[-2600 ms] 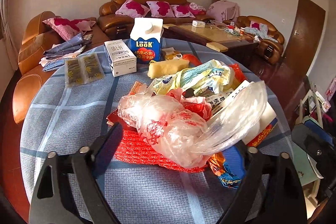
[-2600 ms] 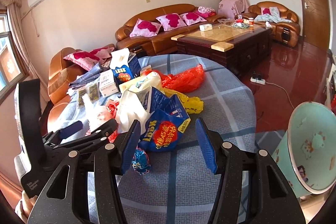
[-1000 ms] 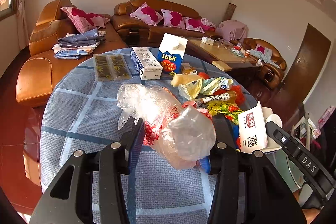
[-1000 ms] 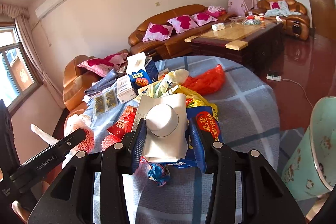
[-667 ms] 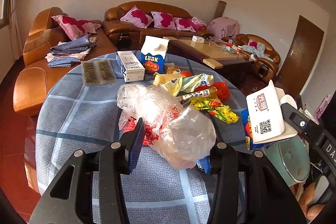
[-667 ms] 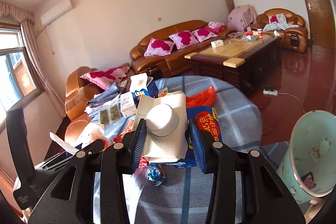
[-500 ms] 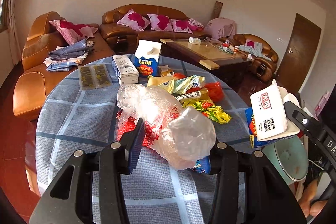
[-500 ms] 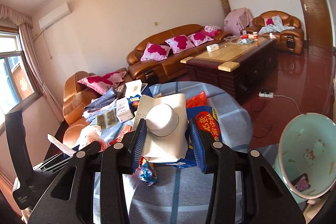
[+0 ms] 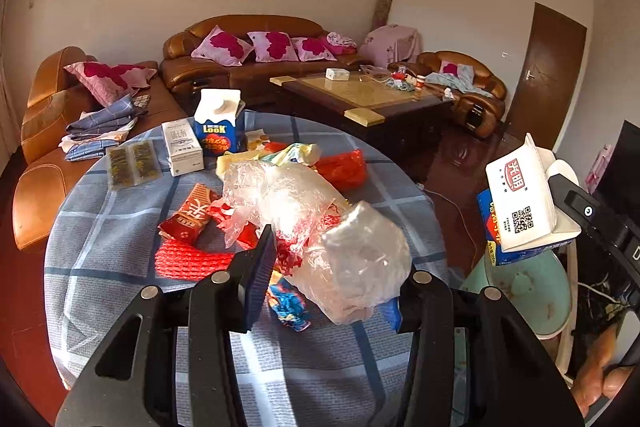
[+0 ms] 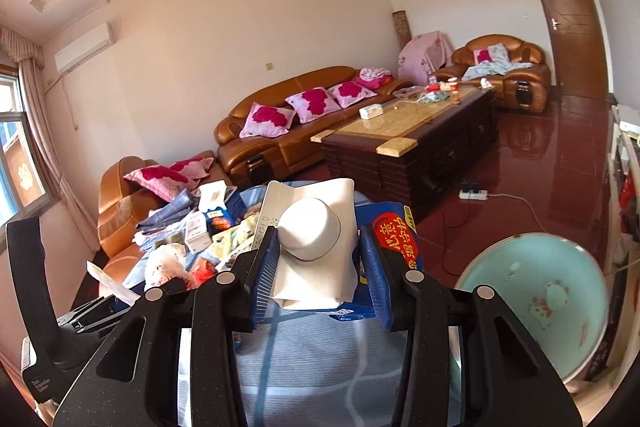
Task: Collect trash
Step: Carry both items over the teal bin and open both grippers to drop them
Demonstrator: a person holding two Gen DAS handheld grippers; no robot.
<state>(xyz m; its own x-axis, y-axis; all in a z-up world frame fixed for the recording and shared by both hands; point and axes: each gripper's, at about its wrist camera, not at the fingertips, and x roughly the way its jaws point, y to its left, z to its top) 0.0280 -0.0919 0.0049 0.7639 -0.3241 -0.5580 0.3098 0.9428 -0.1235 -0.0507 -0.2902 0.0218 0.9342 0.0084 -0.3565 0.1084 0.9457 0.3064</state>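
My left gripper (image 9: 332, 279) is shut on a crumpled clear plastic bag (image 9: 312, 219) with red print, held above the round table (image 9: 120, 299). My right gripper (image 10: 320, 275) is shut on a white and blue milk carton (image 10: 316, 251) with a white cap, held up beside a light green trash bin (image 10: 540, 307). The carton (image 9: 520, 203) and the bin (image 9: 524, 291) also show at the right of the left wrist view. More wrappers lie on the table: a red packet (image 9: 188, 219), a red net (image 9: 188, 261) and an orange bag (image 9: 344, 167).
A second milk carton (image 9: 218, 127), a white box (image 9: 182, 147) and a flat packet (image 9: 134, 165) stand at the table's far side. Brown sofas (image 9: 248, 67) and a coffee table (image 9: 360, 99) lie beyond. The table's edge is close to the bin.
Both grippers have closed on their loads and lifted them. The right gripper has carried the carton right and up to the bin; the left one has risen with the bag.
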